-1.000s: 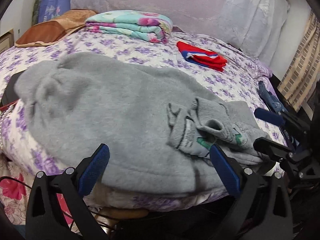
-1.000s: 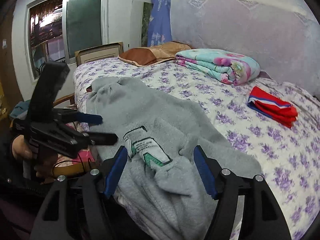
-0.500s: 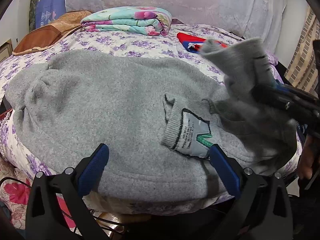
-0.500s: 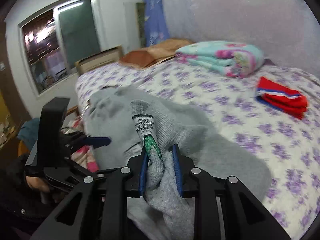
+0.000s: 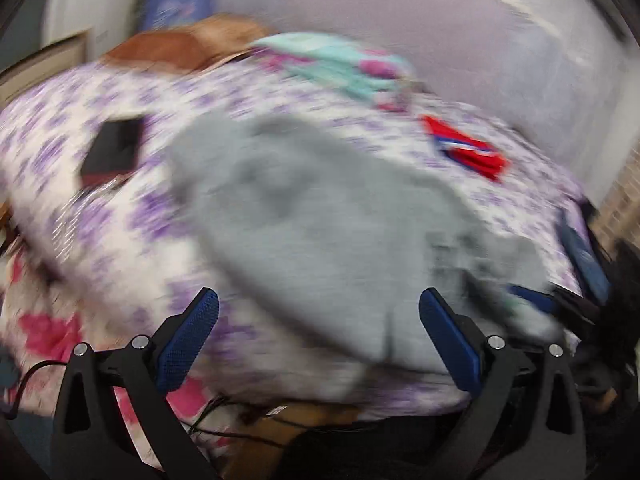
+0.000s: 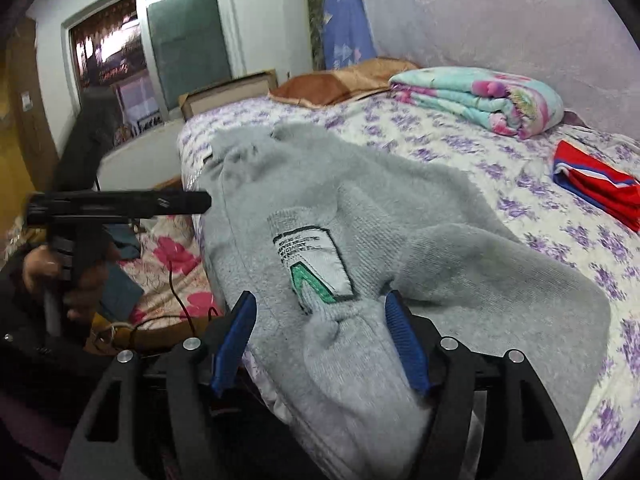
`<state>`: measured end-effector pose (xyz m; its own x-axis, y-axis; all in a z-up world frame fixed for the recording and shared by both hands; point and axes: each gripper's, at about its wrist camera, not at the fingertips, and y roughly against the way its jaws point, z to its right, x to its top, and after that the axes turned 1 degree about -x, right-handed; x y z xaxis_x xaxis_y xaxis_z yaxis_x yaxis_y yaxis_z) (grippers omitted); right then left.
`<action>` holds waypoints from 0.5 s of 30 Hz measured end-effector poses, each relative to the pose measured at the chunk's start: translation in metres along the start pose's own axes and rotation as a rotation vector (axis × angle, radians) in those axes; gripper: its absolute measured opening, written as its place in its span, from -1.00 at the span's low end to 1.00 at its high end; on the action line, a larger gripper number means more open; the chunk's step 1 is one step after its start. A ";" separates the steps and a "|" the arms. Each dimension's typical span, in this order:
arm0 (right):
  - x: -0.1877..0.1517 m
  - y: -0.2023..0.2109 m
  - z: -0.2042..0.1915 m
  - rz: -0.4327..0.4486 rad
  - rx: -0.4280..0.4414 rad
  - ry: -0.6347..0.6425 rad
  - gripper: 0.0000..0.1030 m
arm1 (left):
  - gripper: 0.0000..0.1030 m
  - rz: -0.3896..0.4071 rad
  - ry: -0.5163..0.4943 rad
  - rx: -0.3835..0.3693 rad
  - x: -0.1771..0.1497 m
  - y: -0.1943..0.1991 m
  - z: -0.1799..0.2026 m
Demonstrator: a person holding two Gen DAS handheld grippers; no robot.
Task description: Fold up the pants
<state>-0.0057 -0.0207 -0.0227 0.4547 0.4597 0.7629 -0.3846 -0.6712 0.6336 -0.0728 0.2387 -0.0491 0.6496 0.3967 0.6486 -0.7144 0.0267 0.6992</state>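
The grey fleece pants (image 6: pixel 360 208) lie across the bed's near corner, a ribbed cuff with a white and green label (image 6: pixel 312 264) turned up on top. My right gripper (image 6: pixel 320 344) is open, its blue fingers either side of the cuff end, not closed on it. The left wrist view is motion-blurred: the pants (image 5: pixel 328 232) show as a grey mass, and my left gripper (image 5: pixel 316 336) is open and empty at the bed's edge. The left gripper (image 6: pixel 192 202) also shows in the right wrist view, held left of the pants.
The bed (image 6: pixel 560 240) has a purple-flowered sheet. A folded floral blanket (image 6: pixel 480 96), a brown pillow (image 6: pixel 340 80) and a folded red garment (image 6: pixel 596 184) lie farther back. A black flat object (image 5: pixel 112 152) lies at the left. A window (image 6: pixel 160 56) is behind.
My right gripper was shut on the raised cuff half a second ago; now it is open and the cuff lies on the pants. The left gripper has swung left, blurring its view.
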 end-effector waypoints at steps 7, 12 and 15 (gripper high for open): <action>-0.005 0.017 0.016 0.041 -0.055 -0.050 0.48 | 0.90 -0.061 0.068 0.061 0.007 -0.035 -0.014; -0.011 0.022 0.023 0.053 -0.063 -0.083 0.56 | 0.90 -0.063 0.063 0.042 0.015 -0.044 -0.007; -0.013 0.021 0.024 0.047 -0.066 -0.094 0.56 | 0.90 -0.052 0.051 0.041 0.021 -0.047 -0.002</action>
<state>-0.0005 -0.0550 -0.0220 0.5072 0.3698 0.7785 -0.4577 -0.6498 0.6068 -0.0263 0.2476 -0.0689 0.6710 0.4419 0.5954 -0.6680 0.0119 0.7441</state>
